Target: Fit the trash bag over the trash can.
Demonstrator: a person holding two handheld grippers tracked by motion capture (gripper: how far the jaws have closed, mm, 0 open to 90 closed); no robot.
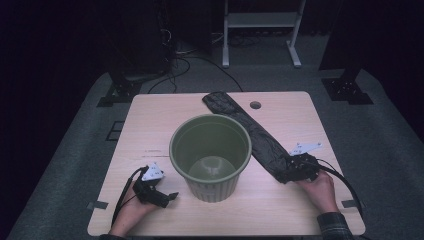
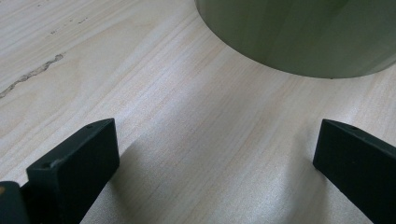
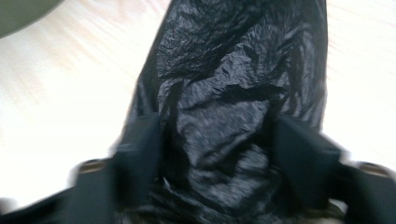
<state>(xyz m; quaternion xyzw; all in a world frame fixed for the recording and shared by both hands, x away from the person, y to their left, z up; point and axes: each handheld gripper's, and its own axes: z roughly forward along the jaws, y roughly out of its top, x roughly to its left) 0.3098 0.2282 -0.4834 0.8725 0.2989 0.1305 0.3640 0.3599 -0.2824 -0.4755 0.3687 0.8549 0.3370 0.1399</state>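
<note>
**Black bag straddled at its near end, green bin standing mid-table**

A folded black plastic bag (image 1: 250, 132) is laid flat on the wooden table (image 1: 150, 115), stretched on a diagonal from near the far edge, beside a small round hole (image 1: 255, 105), down towards the near right corner. Its near end is met by the right gripper (image 1: 296, 169), held in a hand (image 1: 320, 190) close to the right edge. In the right gripper view the crumpled bag (image 3: 224, 116) is seen between the two black jaws, which stand partly apart on either side of it; whether the pads press on the plastic cannot be told, as that view is blurred.

A ribbed green bin (image 1: 210, 155) is stood upright at the middle of the table, touching or just overlapping the bag's left side.

The left gripper (image 1: 159, 192) is rested near the near left corner, just beside the bin. Its jaws are spread wide with bare table between them, and the bin's wall (image 2: 299, 37) is seen ahead.
</note>
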